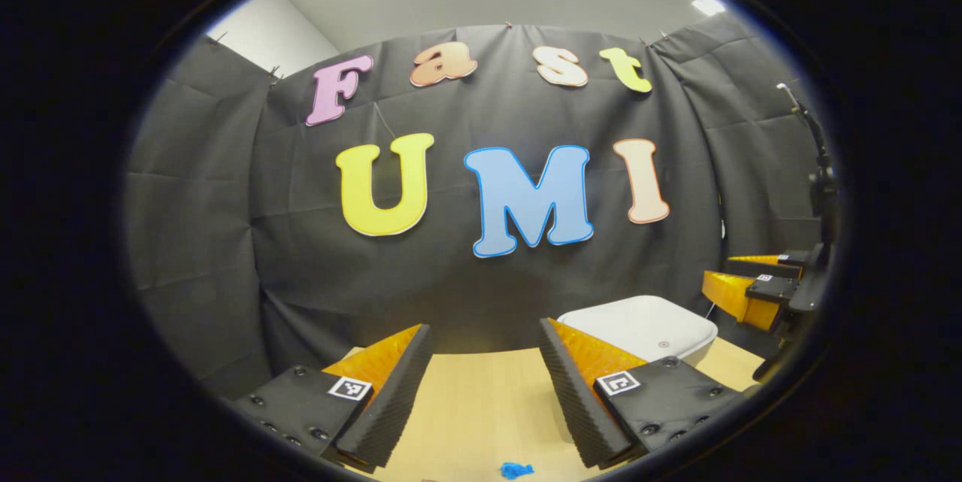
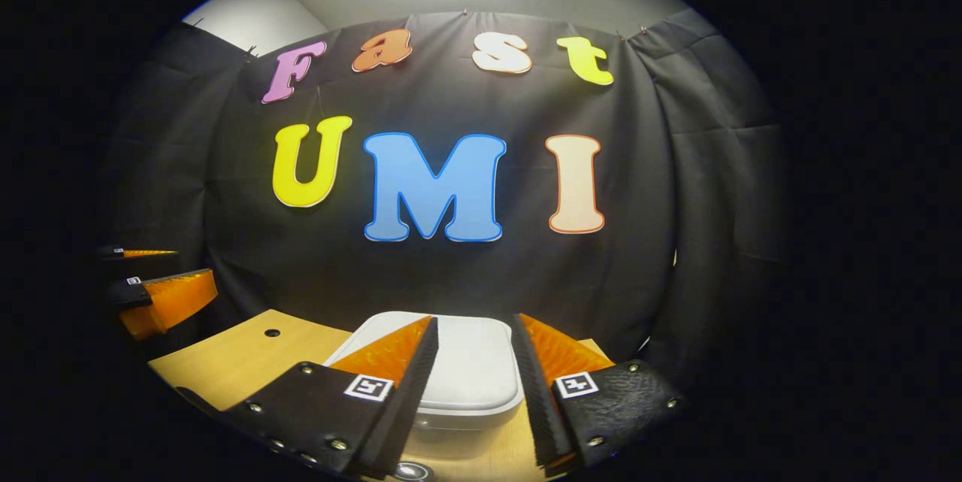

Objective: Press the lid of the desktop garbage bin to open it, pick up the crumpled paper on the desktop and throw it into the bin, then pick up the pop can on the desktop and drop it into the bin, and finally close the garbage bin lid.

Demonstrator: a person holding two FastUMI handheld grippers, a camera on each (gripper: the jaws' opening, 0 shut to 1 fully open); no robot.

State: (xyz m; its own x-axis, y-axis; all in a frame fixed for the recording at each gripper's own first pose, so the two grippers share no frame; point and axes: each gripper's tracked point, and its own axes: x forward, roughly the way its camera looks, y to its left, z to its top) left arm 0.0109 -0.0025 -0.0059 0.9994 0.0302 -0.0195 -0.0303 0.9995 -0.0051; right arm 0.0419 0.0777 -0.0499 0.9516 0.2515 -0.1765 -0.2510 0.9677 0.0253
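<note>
The white garbage bin (image 2: pixel 470 362) stands on the wooden table with its lid down, straight ahead of my right gripper (image 2: pixel 476 318), which hangs open above its near edge with nothing between the fingers. In the left gripper view the bin (image 1: pixel 639 325) sits ahead to the right. My left gripper (image 1: pixel 485 325) is open over bare table. A small blue crumpled thing (image 1: pixel 516 470), which may be the paper, lies at the bottom edge below it. A round shiny top (image 2: pixel 409 471), possibly the pop can, peeks in under my right fingers.
The wooden table (image 1: pixel 481 399) ends at the black cloth wall just behind the bin. A small hole (image 2: pixel 272 332) marks the tabletop left of the bin. Each view catches the other gripper at its side: right one (image 1: pixel 733 271), left one (image 2: pixel 188 265).
</note>
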